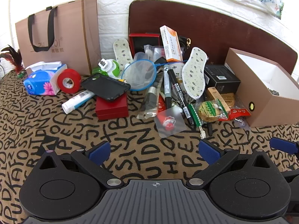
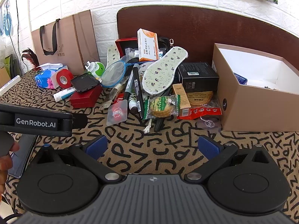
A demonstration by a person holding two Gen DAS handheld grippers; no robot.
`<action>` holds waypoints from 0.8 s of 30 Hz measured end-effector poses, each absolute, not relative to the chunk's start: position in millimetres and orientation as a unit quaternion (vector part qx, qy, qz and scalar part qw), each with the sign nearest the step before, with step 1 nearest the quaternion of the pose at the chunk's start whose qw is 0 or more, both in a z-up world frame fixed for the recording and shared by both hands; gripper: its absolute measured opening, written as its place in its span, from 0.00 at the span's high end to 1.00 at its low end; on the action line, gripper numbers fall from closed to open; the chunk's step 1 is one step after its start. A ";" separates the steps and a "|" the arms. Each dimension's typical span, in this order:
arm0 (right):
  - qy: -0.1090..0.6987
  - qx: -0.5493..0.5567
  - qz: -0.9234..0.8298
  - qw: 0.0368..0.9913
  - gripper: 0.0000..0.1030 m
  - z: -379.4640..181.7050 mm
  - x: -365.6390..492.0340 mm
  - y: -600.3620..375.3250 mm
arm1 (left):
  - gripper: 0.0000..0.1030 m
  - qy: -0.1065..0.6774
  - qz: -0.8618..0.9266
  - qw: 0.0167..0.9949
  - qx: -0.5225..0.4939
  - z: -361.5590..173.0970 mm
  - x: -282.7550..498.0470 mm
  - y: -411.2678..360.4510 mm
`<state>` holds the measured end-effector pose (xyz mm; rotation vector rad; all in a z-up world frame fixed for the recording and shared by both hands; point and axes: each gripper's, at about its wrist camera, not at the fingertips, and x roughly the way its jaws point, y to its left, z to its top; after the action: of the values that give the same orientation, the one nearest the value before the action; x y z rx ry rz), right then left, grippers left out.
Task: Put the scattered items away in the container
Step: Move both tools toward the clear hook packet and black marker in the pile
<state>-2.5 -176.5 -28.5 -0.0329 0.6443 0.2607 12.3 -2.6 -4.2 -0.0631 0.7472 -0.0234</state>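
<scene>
A heap of loose items lies on the patterned cloth: a flowered insole (image 1: 194, 72) (image 2: 162, 69), black markers (image 1: 179, 91) (image 2: 137, 89), a biscuit pack (image 1: 209, 110) (image 2: 162, 106), a red box (image 1: 112, 108) (image 2: 86, 97), a phone case (image 1: 104, 85) (image 2: 85, 83), red tape (image 1: 68, 80) (image 2: 63, 78) and an orange medicine box (image 1: 171, 43) (image 2: 147, 44). The open brown container (image 1: 261, 100) (image 2: 248, 104) stands at the right. My left gripper (image 1: 154, 153) and right gripper (image 2: 153, 146) hover open over bare cloth, short of the heap, nothing between their fingers.
A brown paper bag (image 1: 56, 35) (image 2: 63, 41) leans on the white brick wall at back left, a tissue pack (image 1: 41, 80) (image 2: 45, 78) beside it. A dark board (image 1: 214, 26) stands behind the heap. The left gripper's body (image 2: 37, 121) and a hand (image 2: 5, 160) show at left.
</scene>
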 end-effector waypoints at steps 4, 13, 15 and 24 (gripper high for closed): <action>0.317 -0.015 0.130 0.939 0.00 -28.9 -2.5 -176.1 | 0.00 0.366 -0.012 0.930 -0.030 -4.2 12.7 -5.0; 0.321 -0.013 0.134 0.938 0.00 -31.9 1.3 -176.3 | 0.00 0.369 -0.014 0.929 -0.031 -5.2 15.4 -8.2; 0.322 -0.012 0.133 0.937 0.00 -32.7 2.9 -176.7 | 0.00 0.371 -0.016 0.928 -0.032 -7.1 18.8 -6.2; 0.330 -0.008 0.135 0.934 0.00 -39.5 11.2 -177.5 | 0.00 0.378 -0.026 0.925 -0.035 -15.4 29.1 -2.7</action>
<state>11.2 -177.5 -39.5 -0.0159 0.6741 0.2770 29.1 -2.7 -15.4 -0.0728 0.7762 -0.0532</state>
